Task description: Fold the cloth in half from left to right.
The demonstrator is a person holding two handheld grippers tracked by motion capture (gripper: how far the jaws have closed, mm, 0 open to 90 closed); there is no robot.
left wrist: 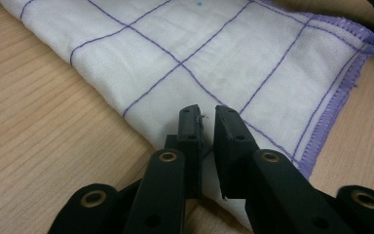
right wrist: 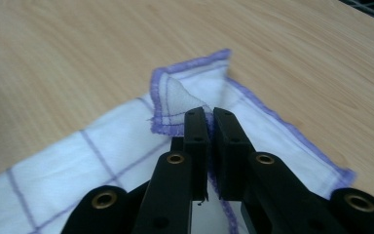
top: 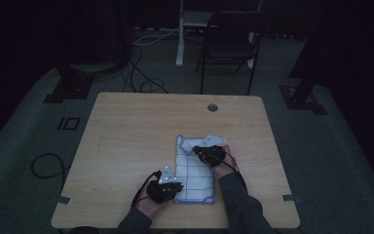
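Observation:
A white cloth [top: 195, 175] with a purple grid and purple hem lies folded into a long strip on the wooden table [top: 126, 131], right of the middle. My left gripper [top: 178, 187] sits at the strip's near left edge. In the left gripper view [left wrist: 207, 114] its jaws are closed to a thin gap over the folded edge of the cloth [left wrist: 214, 53]. My right gripper [top: 195, 148] is at the strip's far end. In the right gripper view [right wrist: 209, 114] it is shut on the cloth [right wrist: 102, 141] beside a turned-over corner.
A round cable hole [top: 212, 107] is near the table's far edge. A dark chair [top: 229, 39] and a white post [top: 180, 34] stand beyond the table. Cables [top: 46, 165] lie on the floor to the left. Bare tabletop stretches left of the cloth.

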